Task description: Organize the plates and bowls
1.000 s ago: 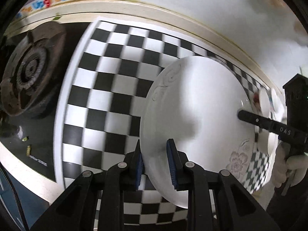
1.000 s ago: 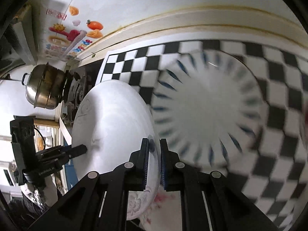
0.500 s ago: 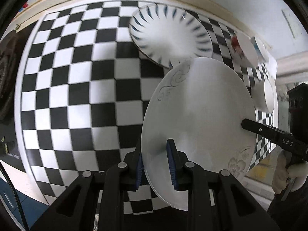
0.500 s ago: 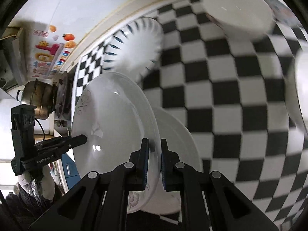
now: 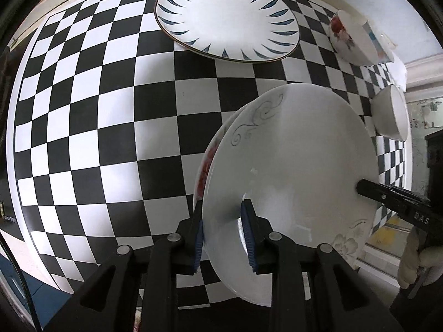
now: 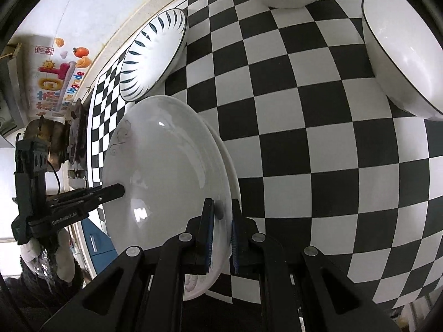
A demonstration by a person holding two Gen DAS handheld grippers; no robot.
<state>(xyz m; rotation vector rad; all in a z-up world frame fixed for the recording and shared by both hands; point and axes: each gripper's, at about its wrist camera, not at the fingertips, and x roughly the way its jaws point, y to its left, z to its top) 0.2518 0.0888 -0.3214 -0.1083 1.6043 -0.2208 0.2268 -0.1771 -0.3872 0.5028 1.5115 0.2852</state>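
White glazed porcelain fills the foreground: a scroll-patterned plate point(image 5: 290, 171) is carried at a tilt by opposite edges, the left gripper point(image 5: 225, 238) clenched on its near rim and the right gripper point(image 6: 221, 238) clamped on the other side, presumably to share the weight and steady it. Just beneath it lies a red-flowered plate point(image 5: 206, 163), so the carried plate seems about to be stacked there. Farther across the checkered table point(image 5: 110, 127) rests a blue-leaf plate point(image 5: 227, 16). Beyond, near the wall, sit a flowered bowl point(image 5: 349, 38) and a plain white bowl point(image 5: 391, 113), awaiting sorting.
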